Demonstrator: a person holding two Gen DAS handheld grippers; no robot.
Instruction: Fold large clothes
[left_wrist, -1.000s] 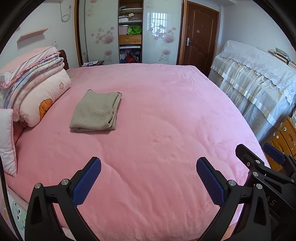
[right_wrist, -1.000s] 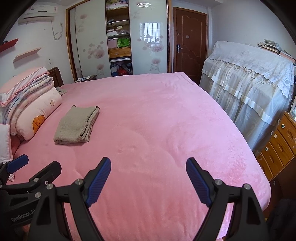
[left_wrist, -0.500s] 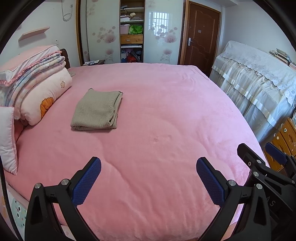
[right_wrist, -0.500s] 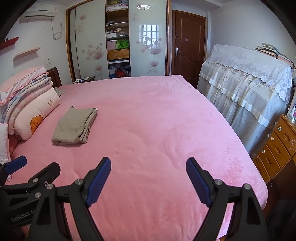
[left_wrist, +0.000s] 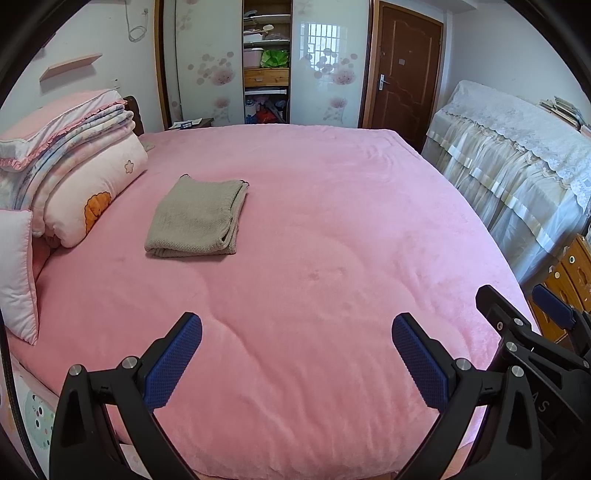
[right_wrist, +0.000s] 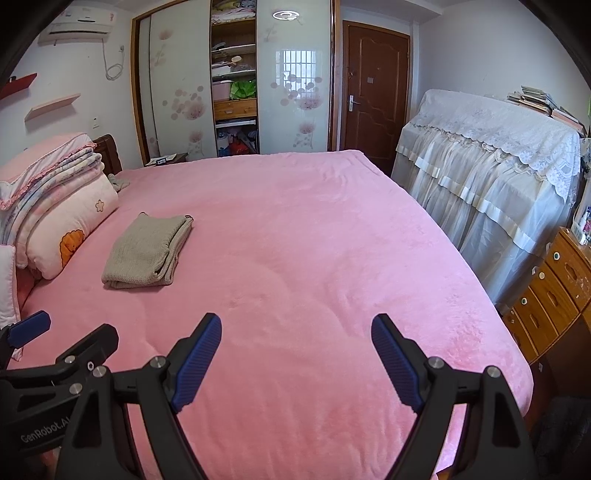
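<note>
A beige knitted garment lies folded into a neat rectangle on the pink bed, left of centre near the pillows; it also shows in the right wrist view. My left gripper is open and empty above the bed's near edge, well short of the garment. My right gripper is open and empty, also over the near edge, to the right of the left one. The right gripper's fingers show at the right of the left wrist view.
Stacked quilts and pillows lie at the bed's left side. A lace-covered piece of furniture stands right of the bed, with a wooden drawer chest nearer. A wardrobe and brown door are behind.
Both grippers have drawn back and risen slightly, so the bed and garment look a little farther away. Both stay open and empty.
</note>
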